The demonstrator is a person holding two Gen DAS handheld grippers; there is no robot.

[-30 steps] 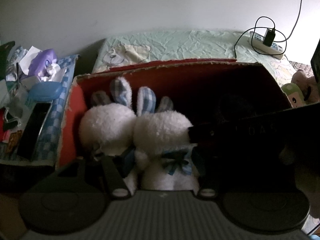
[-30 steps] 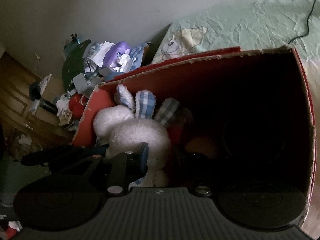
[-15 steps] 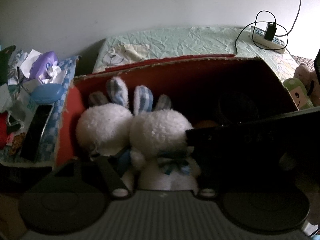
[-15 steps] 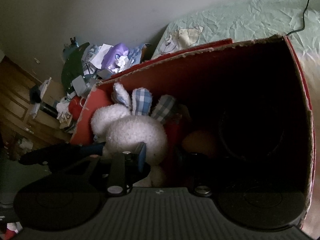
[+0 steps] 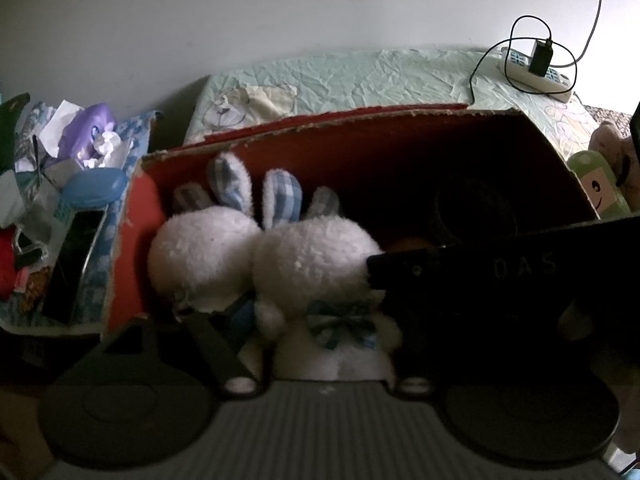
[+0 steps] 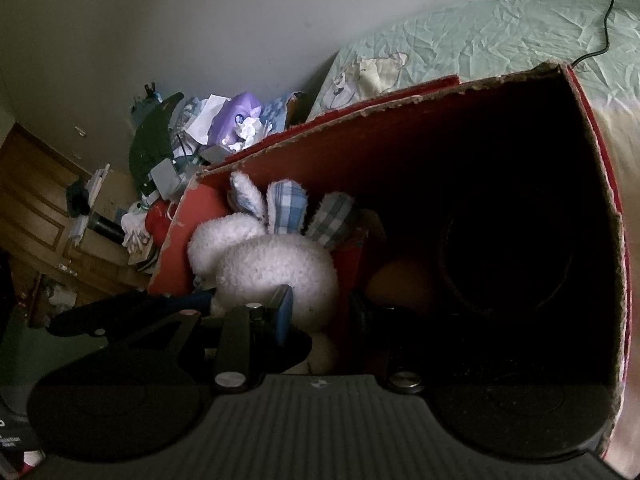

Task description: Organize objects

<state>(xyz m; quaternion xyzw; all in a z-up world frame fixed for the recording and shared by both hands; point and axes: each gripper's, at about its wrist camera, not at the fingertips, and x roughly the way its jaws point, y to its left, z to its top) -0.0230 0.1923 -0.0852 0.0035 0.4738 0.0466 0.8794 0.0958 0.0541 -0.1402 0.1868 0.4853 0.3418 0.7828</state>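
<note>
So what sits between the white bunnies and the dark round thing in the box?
In the right wrist view, an orange ball-like object lies between the white bunnies and the dark round container inside the red box.

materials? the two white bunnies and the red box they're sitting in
Two white bunnies: plush fabric, fuzzy matte pile; ear linings look like woven blue-and-white check cloth, and a bow in the same check shows at the neck.
Red box: looks like cardboard, red matte surface; the top edge is torn ragged and shows a pale fibrous core. Probably corrugated, but the flutes are not clear.
</note>
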